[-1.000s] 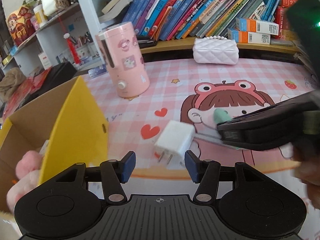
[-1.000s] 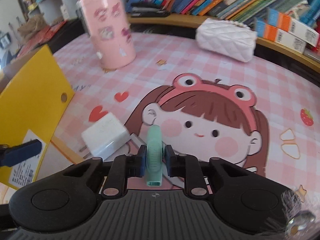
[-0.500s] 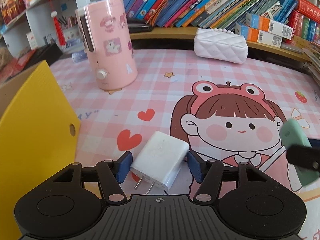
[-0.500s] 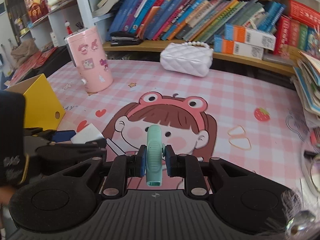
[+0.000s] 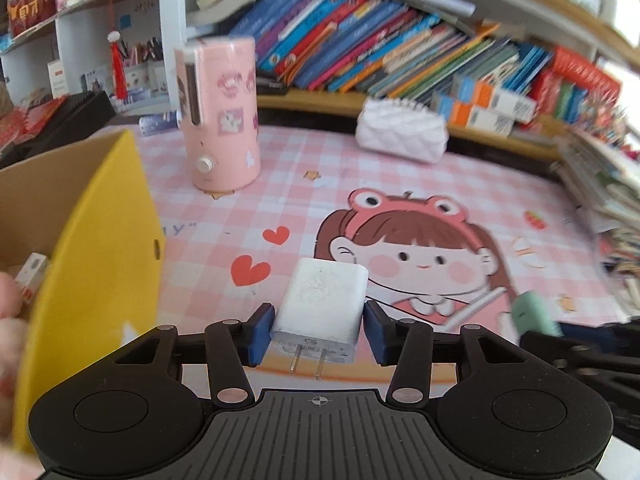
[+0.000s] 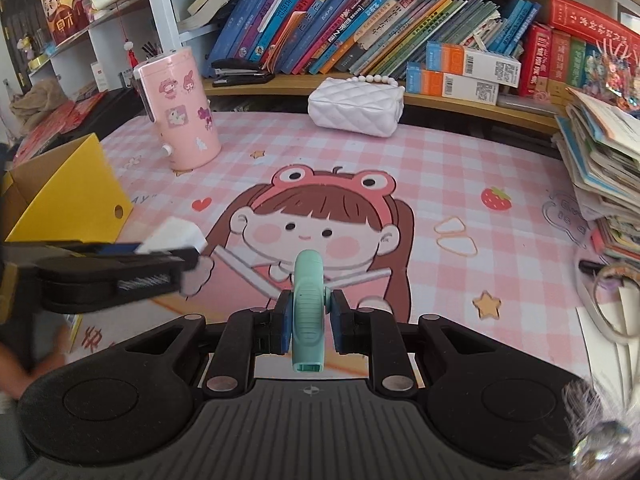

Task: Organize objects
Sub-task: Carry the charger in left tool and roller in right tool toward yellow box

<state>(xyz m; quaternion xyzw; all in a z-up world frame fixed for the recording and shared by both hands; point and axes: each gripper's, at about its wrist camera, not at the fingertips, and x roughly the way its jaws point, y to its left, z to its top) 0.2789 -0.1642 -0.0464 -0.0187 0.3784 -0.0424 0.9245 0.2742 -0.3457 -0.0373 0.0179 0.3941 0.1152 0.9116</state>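
Since a second ago the white charger (image 5: 322, 304) has gone from ahead of the left hand-held gripper (image 5: 318, 334) to between its blue pads (image 5: 261, 334); jaws closing, left pad on it, slight gap on the right. It sits on the pink bench (image 5: 400, 176) beside the yellow box (image 5: 104, 240). Right hand-held gripper (image 6: 307, 322) stays clamped on the mint green tool (image 6: 307, 300), held above the bench.
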